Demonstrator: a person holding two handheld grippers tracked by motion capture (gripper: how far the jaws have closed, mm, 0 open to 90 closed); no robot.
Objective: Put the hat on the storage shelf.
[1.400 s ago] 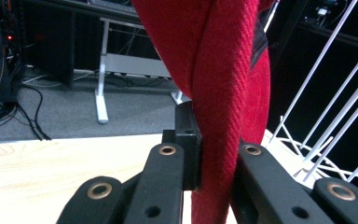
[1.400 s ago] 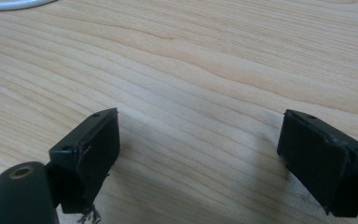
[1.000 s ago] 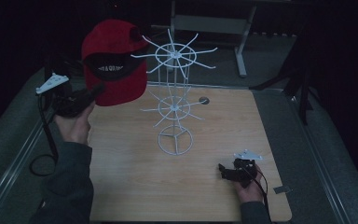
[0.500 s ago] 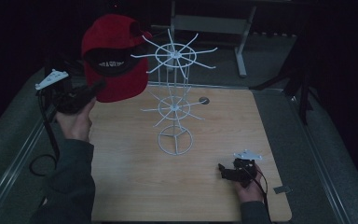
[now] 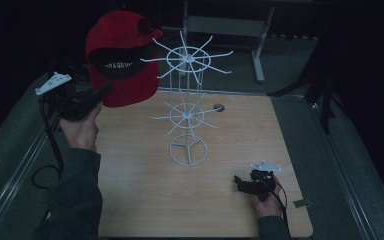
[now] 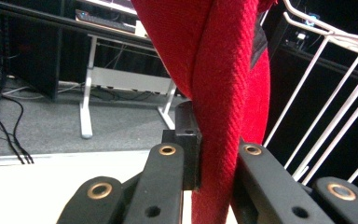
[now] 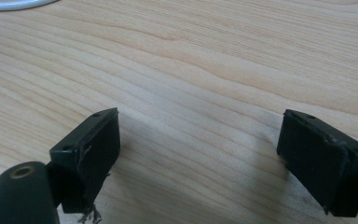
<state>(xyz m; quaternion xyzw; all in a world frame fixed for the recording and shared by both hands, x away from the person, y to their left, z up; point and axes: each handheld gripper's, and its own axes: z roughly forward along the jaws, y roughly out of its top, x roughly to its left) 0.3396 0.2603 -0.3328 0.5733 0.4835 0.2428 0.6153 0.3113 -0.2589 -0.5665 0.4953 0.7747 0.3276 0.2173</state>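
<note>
Here, going view by view:

High view, step in hand: the person's left gripper (image 5: 97,94) is holding a red cap (image 5: 122,57) up in the air, just beside the top ring of a white wire rack (image 5: 187,107); by my reading, the cap is being brought to one of the upper prongs for hanging.
High view, cap's place: it is hanging well above the wooden table (image 5: 140,200), left of the rack's top tier, its near edge seeming to touch or overlap one prong tip; contact is too fine to tell.
High view, right gripper (image 5: 241,183): it is resting low at the table's near right corner, well apart from rack and cap.
High view, next move: probably the cap needs carrying a little further toward the rack so that a prong is passing inside the crown or under the band, and only then letting go.

Left gripper view, jaws: they are pinching a fold of the cap's (image 6: 223,93) red cloth, squeezed as far together as the fabric is letting them.
Left gripper view, cap against jaws: the cloth is rising straight up out of the grip, with the rack's (image 6: 326,107) white wires just to its right.

Right gripper view, jaws: they are standing wide apart with nothing between them, bare table (image 7: 205,60) beneath.
</note>
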